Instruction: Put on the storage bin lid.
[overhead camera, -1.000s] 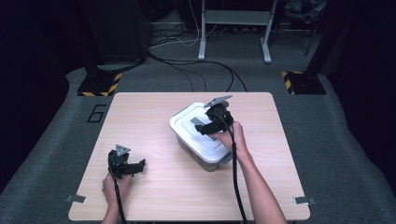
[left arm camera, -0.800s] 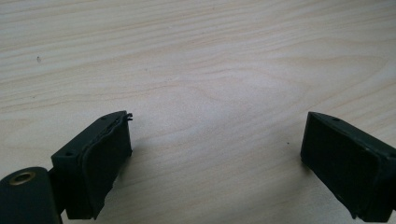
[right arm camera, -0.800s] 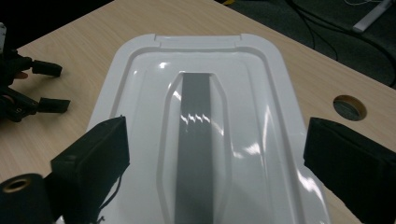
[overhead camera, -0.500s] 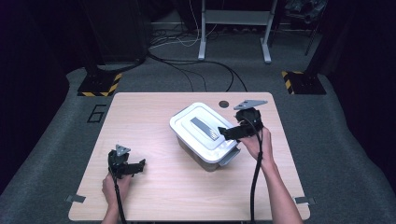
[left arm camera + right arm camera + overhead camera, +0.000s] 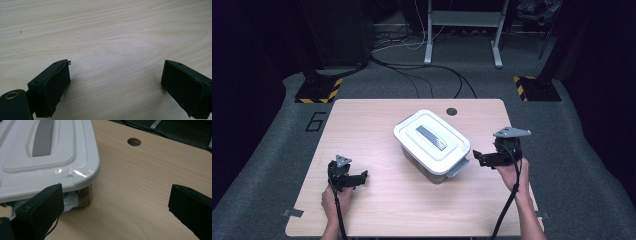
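A white plastic box [image 5: 432,142] with a snap-on lid [image 5: 45,157] and a grey handle [image 5: 430,136] stands at an angle in the middle of the wooden table [image 5: 412,200]. My right gripper [image 5: 477,157] hovers just right of the box's near end, pointing left at it. Its jaws have just been opening and now stand wide, with nothing between them [image 5: 115,202]. Near the table's front left, my left gripper [image 5: 362,176] rests low over bare wood, open and empty [image 5: 115,77].
A grey latch [image 5: 458,167] sticks out from the box's near end. A round cable hole [image 5: 451,111] lies in the table behind the box. Beyond the table are cables [image 5: 432,75], metal stand legs [image 5: 497,50] and yellow-black striped bases [image 5: 317,92].
My right gripper left the top of the box lid and swung right, ending beside the box near the table's right edge. The left gripper stayed put.
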Motion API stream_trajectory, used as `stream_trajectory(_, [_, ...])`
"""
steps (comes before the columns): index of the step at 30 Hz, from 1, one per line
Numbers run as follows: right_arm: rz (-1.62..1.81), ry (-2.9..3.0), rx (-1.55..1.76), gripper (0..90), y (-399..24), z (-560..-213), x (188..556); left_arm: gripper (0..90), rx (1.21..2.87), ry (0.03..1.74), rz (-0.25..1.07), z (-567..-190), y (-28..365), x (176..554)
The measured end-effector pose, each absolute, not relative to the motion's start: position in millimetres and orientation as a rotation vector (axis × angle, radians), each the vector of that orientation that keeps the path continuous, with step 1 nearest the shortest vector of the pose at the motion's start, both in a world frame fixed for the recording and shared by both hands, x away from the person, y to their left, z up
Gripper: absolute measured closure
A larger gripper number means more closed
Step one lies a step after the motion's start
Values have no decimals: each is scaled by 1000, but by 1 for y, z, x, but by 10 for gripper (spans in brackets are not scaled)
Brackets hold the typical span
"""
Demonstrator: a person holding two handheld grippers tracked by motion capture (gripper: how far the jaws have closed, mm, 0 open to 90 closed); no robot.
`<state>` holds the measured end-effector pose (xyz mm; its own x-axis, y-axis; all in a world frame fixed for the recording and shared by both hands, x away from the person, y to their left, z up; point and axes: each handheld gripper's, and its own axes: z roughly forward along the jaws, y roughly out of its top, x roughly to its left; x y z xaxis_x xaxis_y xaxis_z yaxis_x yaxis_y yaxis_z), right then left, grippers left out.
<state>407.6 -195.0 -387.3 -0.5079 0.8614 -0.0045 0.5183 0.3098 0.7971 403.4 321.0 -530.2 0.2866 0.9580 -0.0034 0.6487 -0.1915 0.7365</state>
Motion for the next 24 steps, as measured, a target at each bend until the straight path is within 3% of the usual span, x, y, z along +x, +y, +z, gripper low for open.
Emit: stream_trajectory(24, [924, 2095, 1483, 0, -249, -513, 368, 80, 1930, 1436, 621, -530, 321, 403])
